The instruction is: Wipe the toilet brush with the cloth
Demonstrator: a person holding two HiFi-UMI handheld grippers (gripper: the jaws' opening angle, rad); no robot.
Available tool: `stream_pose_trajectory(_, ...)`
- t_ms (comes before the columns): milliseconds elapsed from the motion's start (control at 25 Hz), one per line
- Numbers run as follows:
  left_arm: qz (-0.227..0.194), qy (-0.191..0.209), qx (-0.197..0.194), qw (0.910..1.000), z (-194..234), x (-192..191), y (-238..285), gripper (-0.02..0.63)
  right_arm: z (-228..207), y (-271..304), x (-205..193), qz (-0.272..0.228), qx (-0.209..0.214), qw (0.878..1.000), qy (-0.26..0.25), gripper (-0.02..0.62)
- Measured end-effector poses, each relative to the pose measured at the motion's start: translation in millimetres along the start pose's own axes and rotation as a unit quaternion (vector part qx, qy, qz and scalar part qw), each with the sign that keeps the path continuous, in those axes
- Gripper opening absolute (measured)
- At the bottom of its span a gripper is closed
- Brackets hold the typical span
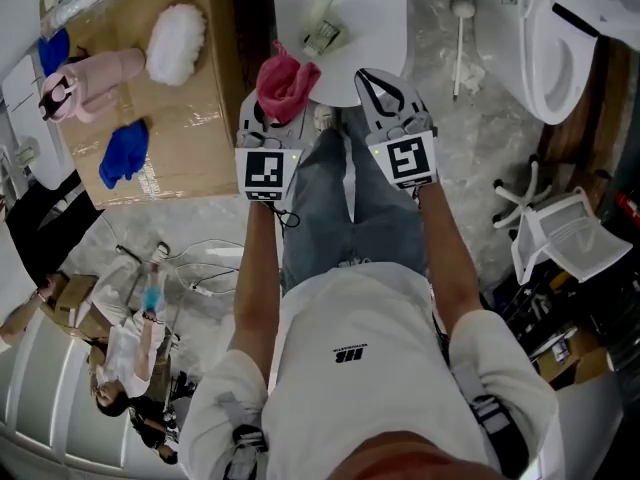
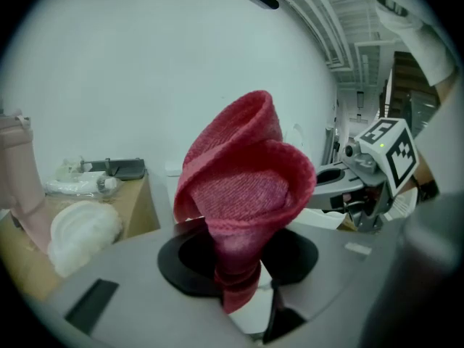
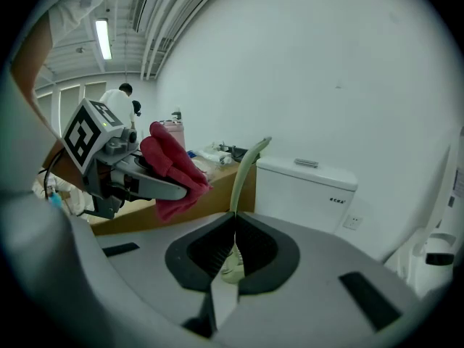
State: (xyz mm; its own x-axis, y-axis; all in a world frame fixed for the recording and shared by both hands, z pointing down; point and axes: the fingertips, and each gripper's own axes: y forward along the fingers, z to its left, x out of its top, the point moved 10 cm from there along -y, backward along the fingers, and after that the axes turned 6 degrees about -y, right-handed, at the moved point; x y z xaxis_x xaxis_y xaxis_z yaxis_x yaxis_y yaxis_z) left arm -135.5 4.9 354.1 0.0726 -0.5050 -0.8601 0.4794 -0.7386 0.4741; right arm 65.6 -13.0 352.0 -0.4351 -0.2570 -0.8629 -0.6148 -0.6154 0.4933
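Top centre, head view: L gripper [image 1: 282, 108] pinches cloth [image 1: 285, 80]; R gripper [image 3: 233, 227] clamping toilet brush [image 3: 243, 169] shows only in own view.

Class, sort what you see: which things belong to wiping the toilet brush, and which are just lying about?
In the job: red cloth, gripped by the left gripper; pale green toilet brush, gripped by the right gripper.
Lying about: white fluffy pad, blue cloth, pink plush item, white toilet.
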Motion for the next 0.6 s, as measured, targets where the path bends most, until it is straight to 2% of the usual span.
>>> stream_pose_trajectory(600, 0.010, -0.013, 0.012, 0.9998, 20, -61, 60, 0.138, -10, 85, -74, 0.016, 0.036, 0.999, -0.018, 0.008)
